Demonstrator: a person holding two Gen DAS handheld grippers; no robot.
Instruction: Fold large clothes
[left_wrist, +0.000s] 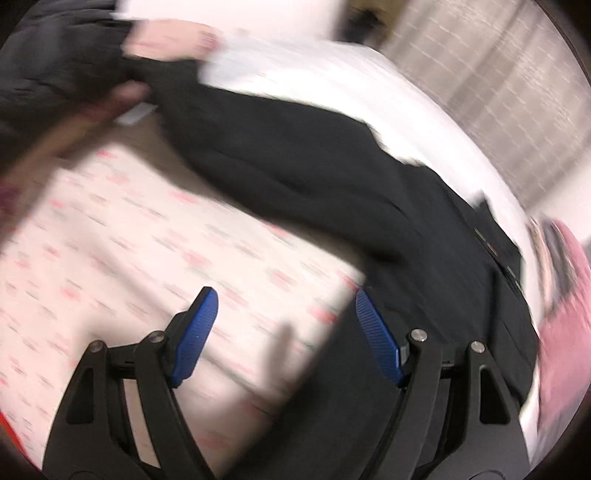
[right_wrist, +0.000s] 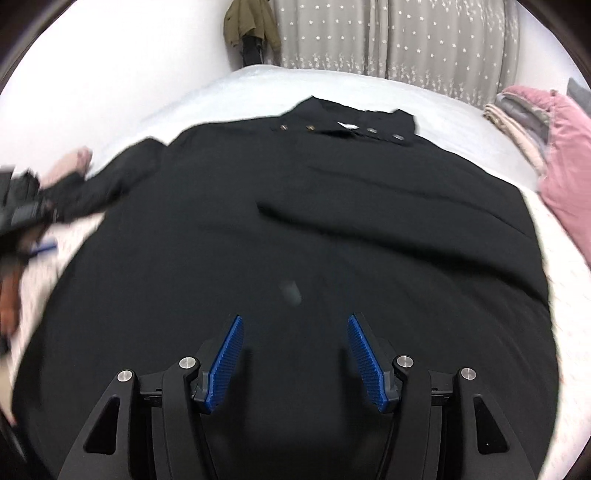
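Note:
A large black garment (right_wrist: 295, 221) lies spread across the bed, its collar with metal buttons (right_wrist: 310, 128) at the far side and one sleeve stretched to the left. My right gripper (right_wrist: 295, 316) hovers over the garment's near part, open, nothing between its blue pads. In the left wrist view the garment (left_wrist: 314, 166) runs diagonally from top left to bottom right. My left gripper (left_wrist: 284, 291) is open and empty above the patterned sheet (left_wrist: 110, 240), its right finger at the cloth's edge. The left gripper (right_wrist: 44, 246) also shows blurred at the left edge of the right wrist view.
A pile of pink and beige clothes (right_wrist: 565, 155) sits at the bed's right side, seen also as a pink pile (left_wrist: 565, 325). Grey starred curtains (right_wrist: 406, 37) and a hanging olive coat (right_wrist: 251, 22) stand behind the bed. A blurred hand and dark sleeve (left_wrist: 170, 37) are at top left.

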